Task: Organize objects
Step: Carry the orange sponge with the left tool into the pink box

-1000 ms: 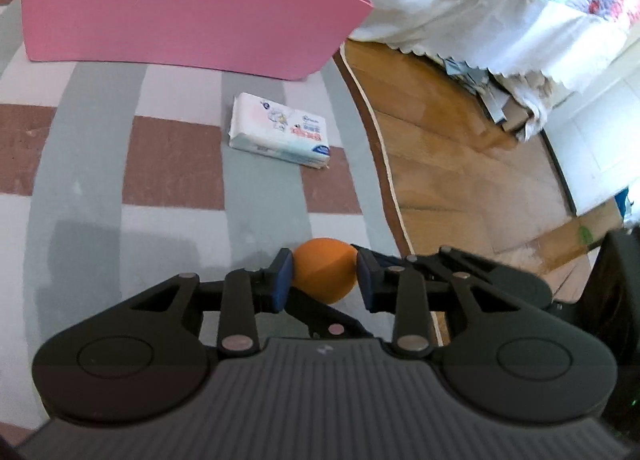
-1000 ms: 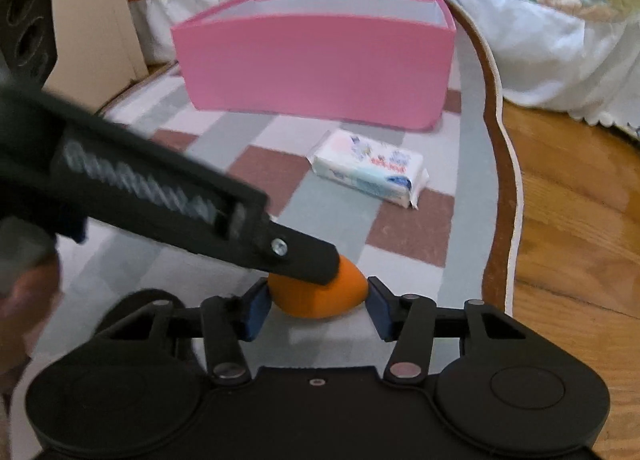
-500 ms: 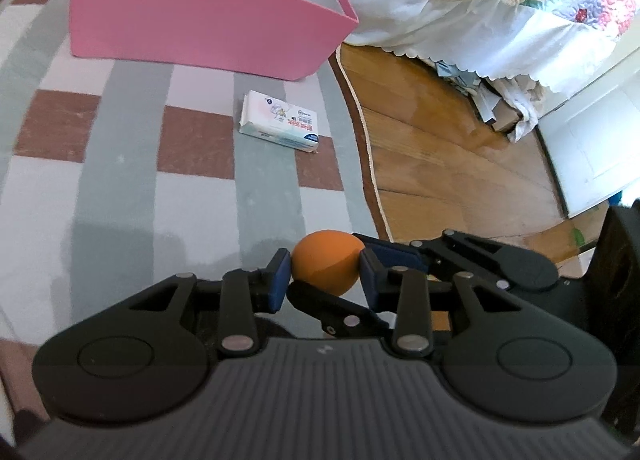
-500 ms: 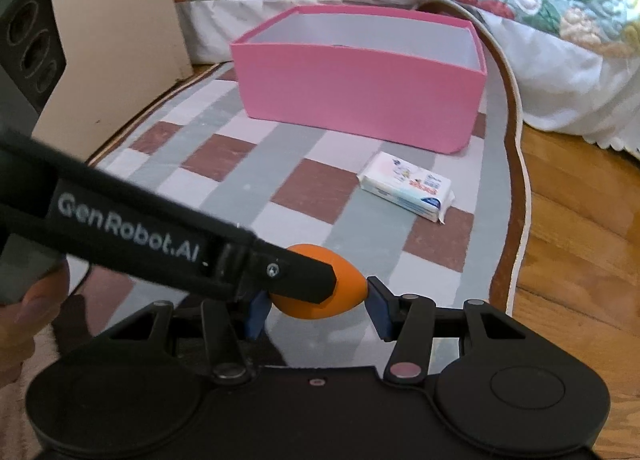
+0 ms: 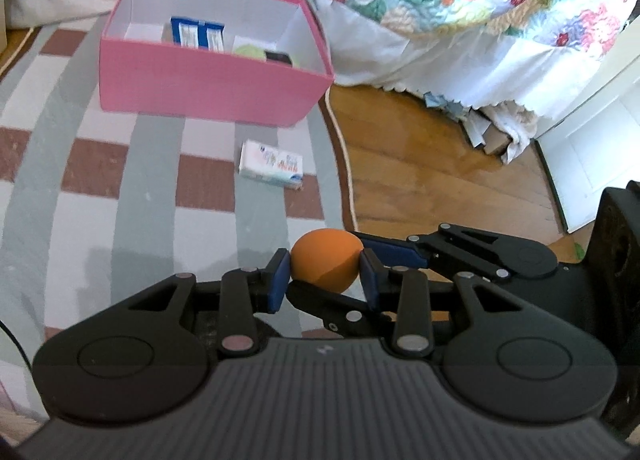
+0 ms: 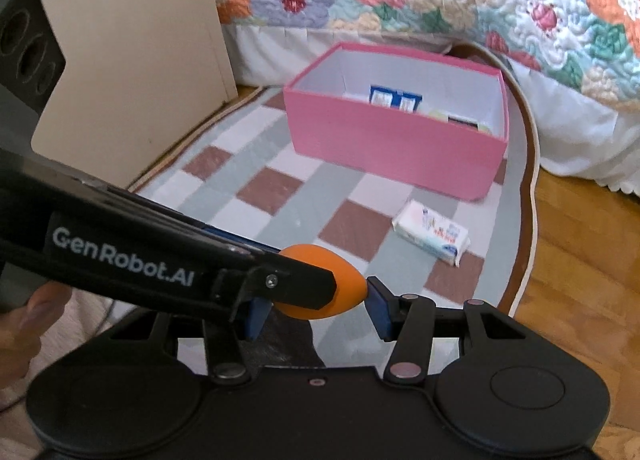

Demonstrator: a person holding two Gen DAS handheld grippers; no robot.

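Rug (image 5: pixel 100 219) checked, wood floor (image 5: pixel 420 163) beside; both hand-held grippers pinching orange ball (image 5: pixel 326 260).

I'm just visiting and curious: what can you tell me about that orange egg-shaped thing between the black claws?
The orange egg-shaped thing is smooth, matte and plain, rounded with one narrower end. It is held off the checked rug, pinched by both the left gripper and the right gripper, whose blue pads press its sides from crossing directions.

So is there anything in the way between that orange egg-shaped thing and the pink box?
Nothing visible blocks it. The orange egg is held above the rug; only the tissue pack lies flat below the path to the open pink box.
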